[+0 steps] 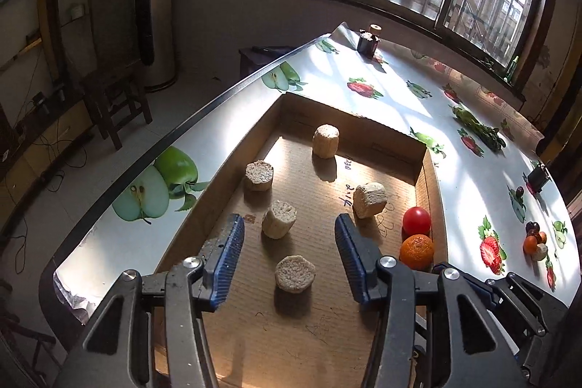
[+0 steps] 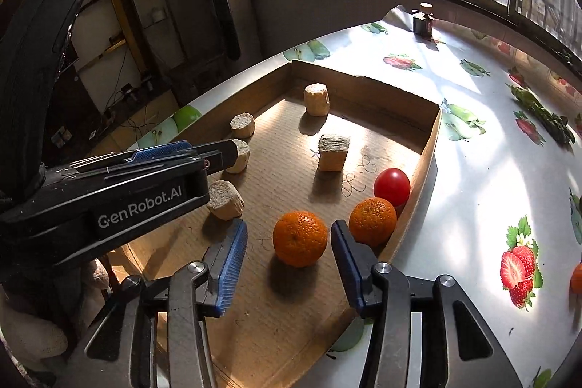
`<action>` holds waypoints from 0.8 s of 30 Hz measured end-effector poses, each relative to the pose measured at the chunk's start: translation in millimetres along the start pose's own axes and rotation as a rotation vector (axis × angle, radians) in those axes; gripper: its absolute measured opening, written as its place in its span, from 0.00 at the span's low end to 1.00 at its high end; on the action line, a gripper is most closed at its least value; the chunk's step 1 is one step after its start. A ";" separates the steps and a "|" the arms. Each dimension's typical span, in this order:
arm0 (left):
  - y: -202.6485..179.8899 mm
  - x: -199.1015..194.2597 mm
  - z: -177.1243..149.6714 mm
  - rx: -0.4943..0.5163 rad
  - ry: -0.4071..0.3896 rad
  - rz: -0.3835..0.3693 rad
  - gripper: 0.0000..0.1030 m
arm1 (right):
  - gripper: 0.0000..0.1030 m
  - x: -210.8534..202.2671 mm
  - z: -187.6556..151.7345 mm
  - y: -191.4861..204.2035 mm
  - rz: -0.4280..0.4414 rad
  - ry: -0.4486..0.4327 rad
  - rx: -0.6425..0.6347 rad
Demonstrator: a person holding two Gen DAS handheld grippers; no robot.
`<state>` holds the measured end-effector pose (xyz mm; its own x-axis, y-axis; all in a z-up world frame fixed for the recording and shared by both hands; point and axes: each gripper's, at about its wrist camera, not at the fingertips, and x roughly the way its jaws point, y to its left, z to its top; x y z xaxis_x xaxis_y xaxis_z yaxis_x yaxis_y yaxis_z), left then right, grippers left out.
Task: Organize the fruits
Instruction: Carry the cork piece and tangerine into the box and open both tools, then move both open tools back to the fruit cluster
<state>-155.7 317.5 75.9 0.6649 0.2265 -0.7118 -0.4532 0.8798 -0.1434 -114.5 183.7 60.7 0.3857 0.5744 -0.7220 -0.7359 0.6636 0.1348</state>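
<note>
A shallow cardboard tray [image 1: 422, 166] [image 2: 425, 148] lies on the table. In it are several beige corn-cob pieces [image 1: 278, 219] [image 2: 334, 152], a red tomato [image 1: 417, 220] [image 2: 392, 186] and an orange [image 1: 417, 251] [image 2: 372, 221] by the right wall. A second orange [image 2: 299, 238] sits on the tray floor between the fingers of my open right gripper [image 2: 288, 242], untouched. My left gripper [image 1: 287, 239] is open and empty above the tray, with cob pieces [image 1: 294, 273] between its fingers. It shows from the side in the right wrist view [image 2: 145, 184].
The table has a white cloth printed with fruit [image 1: 363, 88] [image 2: 473, 206]. A dark jar [image 1: 368, 40] [image 2: 422, 20] stands at the far corner. Green vegetables [image 1: 480, 128] [image 2: 542, 113] and small fruits [image 1: 534, 242] lie right of the tray. Windows run behind.
</note>
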 end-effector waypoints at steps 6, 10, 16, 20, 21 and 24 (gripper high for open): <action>-25.9 -36.7 2.0 0.072 -0.111 0.057 0.66 | 0.58 -45.3 -18.4 -20.8 -0.006 -0.093 0.137; -45.1 -51.5 -1.6 0.119 -0.147 0.062 0.73 | 0.61 -70.1 -36.9 -41.6 -0.034 -0.144 0.231; -68.9 -61.7 -9.5 0.160 -0.153 0.040 0.74 | 0.62 -98.1 -56.9 -77.7 -0.080 -0.189 0.344; -79.3 -68.8 -13.0 0.165 -0.166 0.033 0.74 | 0.62 -112.4 -69.9 -97.2 -0.090 -0.208 0.402; -82.5 -71.3 -14.8 0.169 -0.170 0.032 0.74 | 0.62 -115.9 -72.8 -101.3 -0.093 -0.213 0.413; -91.5 -74.2 -17.7 0.188 -0.170 0.024 0.74 | 0.62 -122.6 -80.8 -109.6 -0.098 -0.224 0.437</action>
<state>-174.0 212.7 129.7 0.7524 0.3015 -0.5856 -0.3624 0.9319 0.0141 -126.1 1.8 79.6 0.5868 0.5563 -0.5884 -0.4064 0.8308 0.3803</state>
